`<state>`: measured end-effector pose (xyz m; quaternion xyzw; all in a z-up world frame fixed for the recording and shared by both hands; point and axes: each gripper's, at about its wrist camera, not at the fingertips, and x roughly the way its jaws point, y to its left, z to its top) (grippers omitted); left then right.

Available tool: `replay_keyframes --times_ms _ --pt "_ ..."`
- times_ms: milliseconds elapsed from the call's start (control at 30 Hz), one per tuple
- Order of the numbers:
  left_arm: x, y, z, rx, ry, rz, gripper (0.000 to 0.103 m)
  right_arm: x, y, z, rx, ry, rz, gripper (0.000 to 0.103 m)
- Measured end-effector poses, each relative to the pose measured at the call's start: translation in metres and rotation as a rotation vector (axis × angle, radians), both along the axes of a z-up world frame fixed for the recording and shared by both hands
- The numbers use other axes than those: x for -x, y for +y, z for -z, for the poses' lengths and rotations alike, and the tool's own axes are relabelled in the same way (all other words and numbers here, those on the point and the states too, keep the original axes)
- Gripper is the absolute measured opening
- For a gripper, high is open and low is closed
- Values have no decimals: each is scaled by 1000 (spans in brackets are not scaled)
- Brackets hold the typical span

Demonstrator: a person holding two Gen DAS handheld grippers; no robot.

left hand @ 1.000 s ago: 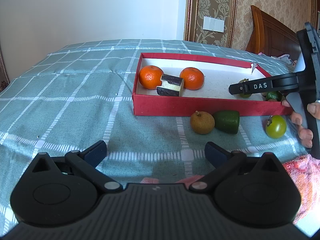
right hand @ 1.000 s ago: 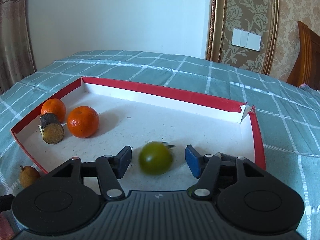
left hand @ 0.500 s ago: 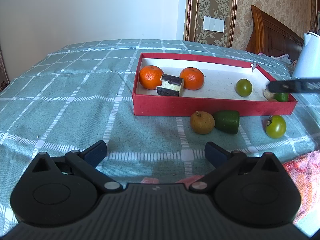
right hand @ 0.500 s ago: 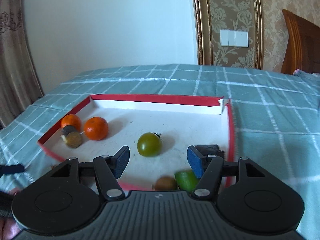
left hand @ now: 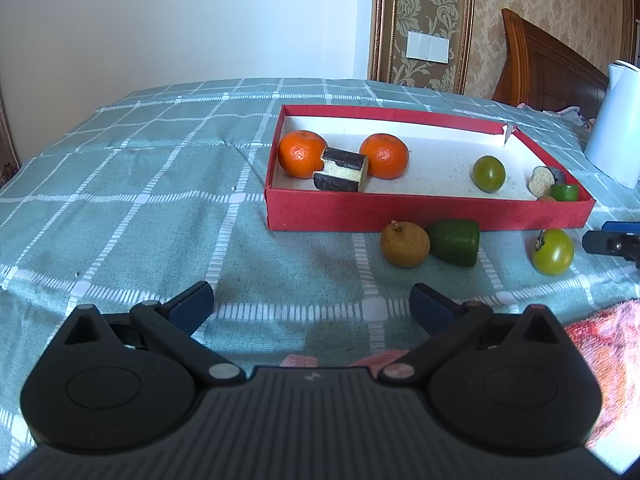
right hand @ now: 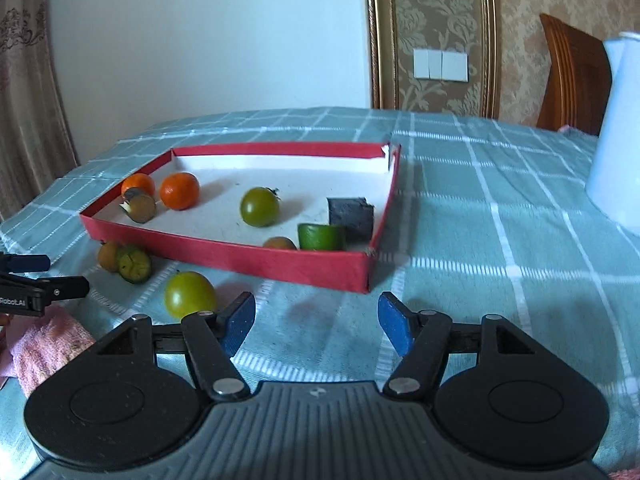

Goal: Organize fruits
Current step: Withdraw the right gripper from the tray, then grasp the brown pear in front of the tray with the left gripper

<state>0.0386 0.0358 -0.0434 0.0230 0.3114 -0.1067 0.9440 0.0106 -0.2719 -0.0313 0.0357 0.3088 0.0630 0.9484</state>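
Observation:
A red box (left hand: 420, 213) (right hand: 256, 260) on the checked cloth holds two oranges (left hand: 302, 154) (right hand: 179, 191), a dark cylinder piece (left hand: 340, 170), a green tomato (left hand: 488, 173) (right hand: 259, 207) and small pieces in its right corner. In front of the box lie a brown fruit (left hand: 405, 244), a dark green piece (left hand: 456, 242) and a second green tomato (left hand: 553, 251) (right hand: 189, 295). My right gripper (right hand: 316, 324) hovers over the cloth before the box's near corner, its jaws opening with nothing between them. My left gripper (left hand: 312, 306) stands open and empty, well short of the fruit.
A white jug (right hand: 618, 132) (left hand: 616, 120) stands to the right of the box. A pink cloth (right hand: 44, 344) (left hand: 608, 356) lies at the near edge. A wooden headboard (left hand: 548, 68) and patterned wall are behind.
The right gripper let go of the green tomato inside the box, drew back out of the box toward the near side, and widened its jaws. The left gripper stayed put.

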Motion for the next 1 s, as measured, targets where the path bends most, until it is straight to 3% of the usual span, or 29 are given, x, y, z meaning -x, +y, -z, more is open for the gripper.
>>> replay_keyframes --times_ms 300,467,533,667,867,900,933,1000 --pt "-1 -14 -6 2 -13 5 103 -1 -3 9 -2 3 -3 72" --pt "-6 -33 -16 -44 -55 45 100 -2 -5 9 -15 4 -7 73" --pt "-11 -39 -17 -79 -41 77 80 -2 -4 9 -13 5 -8 74" --pt "-20 -44 -14 -94 -29 99 75 -2 -4 9 -13 5 -9 74" --pt "-22 -42 -12 -65 -32 160 57 -3 -3 9 -5 8 -12 76" --pt "-22 -41 -11 -49 -23 181 39 -3 -2 9 -3 8 -12 76" --pt "-23 -40 -11 -28 -10 197 29 -3 -2 9 -3 9 -12 76" --pt "-22 -42 -10 -21 -14 196 27 -3 -2 9 -1 9 -13 76"
